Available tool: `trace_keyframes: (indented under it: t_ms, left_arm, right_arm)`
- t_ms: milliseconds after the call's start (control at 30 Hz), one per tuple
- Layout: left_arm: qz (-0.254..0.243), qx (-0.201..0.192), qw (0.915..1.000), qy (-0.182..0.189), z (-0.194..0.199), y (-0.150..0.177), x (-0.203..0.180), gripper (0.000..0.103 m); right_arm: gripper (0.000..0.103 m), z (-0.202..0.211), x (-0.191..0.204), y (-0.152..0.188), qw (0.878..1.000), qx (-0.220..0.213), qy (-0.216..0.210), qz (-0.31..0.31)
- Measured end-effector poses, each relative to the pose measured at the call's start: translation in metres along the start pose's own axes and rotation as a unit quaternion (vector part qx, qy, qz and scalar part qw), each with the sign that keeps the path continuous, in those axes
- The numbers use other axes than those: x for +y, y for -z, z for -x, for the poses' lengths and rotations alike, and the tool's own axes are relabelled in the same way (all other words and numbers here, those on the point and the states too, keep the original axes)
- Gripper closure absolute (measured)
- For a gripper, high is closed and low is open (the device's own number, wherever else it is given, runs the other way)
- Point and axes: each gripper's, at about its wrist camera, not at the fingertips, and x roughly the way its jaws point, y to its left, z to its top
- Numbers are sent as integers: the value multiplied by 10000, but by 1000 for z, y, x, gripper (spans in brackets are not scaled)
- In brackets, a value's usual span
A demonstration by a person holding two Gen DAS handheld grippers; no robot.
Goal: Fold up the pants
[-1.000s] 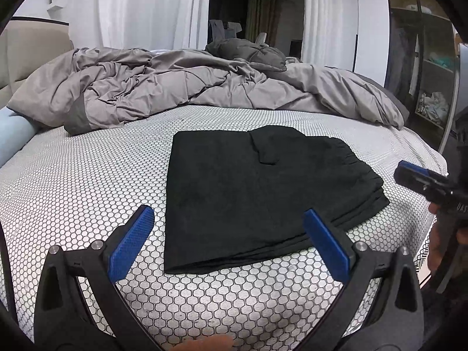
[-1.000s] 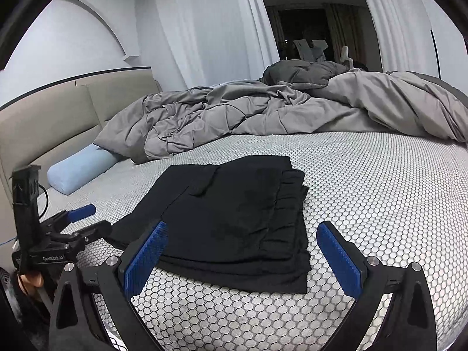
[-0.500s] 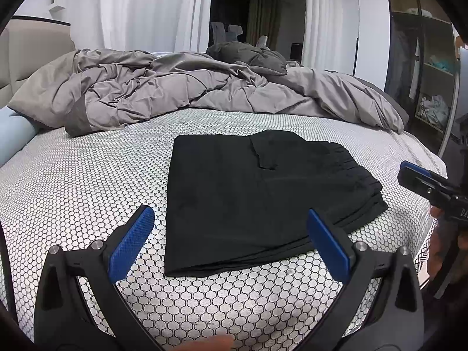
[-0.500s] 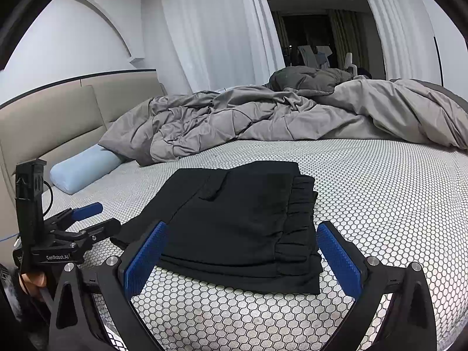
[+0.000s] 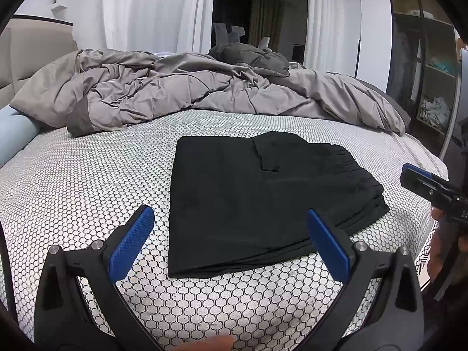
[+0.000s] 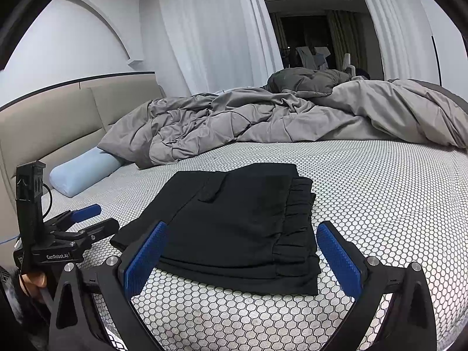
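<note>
Two claws stand spread wide and hold nothing: the left claw (image 5: 229, 245) and the right claw (image 6: 241, 256) hang over the near edge of the bed (image 5: 87, 181), touching no cloth. Between them the black pants (image 5: 257, 201) lie folded flat (waistband toward the right claw). Bare honeycomb sheet surrounds them; a grey duvet (image 5: 190, 93) is heaped beyond

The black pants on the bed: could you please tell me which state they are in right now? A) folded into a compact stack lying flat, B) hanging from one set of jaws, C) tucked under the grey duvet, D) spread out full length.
A: the black pants lie as a flat layered stack on the patterned mattress, clear of the grey duvet, with both sets of jaws open and empty.
</note>
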Motion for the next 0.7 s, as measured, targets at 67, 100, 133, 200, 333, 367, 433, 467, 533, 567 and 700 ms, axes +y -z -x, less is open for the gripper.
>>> trace_keyframes:
  t_ms: [67,100,133,200,333,367,433,467,533,567,700]
  left_arm:
    - [-2,4,10000,1,0,0,1,1]
    - [-1,9,10000,-4,-1,0,2,1]
    - [3,6,10000,-16,1,0,3,1]
    - [14,11,10000,-12,1,0,3,1]
    - [36,-8,10000,-12,2,-2,6,1]
    - [41,-16,10000,-15,3,-2,7,1]
    - [43,-17,10000,-15,3,-1,7,1]
    - [43,-19,10000,-19,3,-2,7,1]
    - [44,-19,10000,-18,3,-2,8,1]
    - [45,-22,10000,-25,4,-2,7,1]
    - [57,-40,10000,-43,5,-1,7,1]
  right_arm:
    - [0,0,0,0,10000,-5,5,6]
    - [0,0,1,0,10000,-10,12,4]
    - [0,0,0,0,10000,-11,11,10]
    - [0,0,0,0,10000,-3,16,24]
    - [0,1,0,0,10000,-9,-1,29]
    - [0,0,1,-1,10000,-7,-2,44]
    - [0,0,0,-1,10000,-10,-4,61]
    - [0,0,0,-1,10000,-5,-11,67]
    - [0,-1,0,-1,10000,-4,-6,69]
    - [0,-1,0,-1,10000,0,-11,73]
    - [0,-1,0,-1,10000,-13,-18,73]
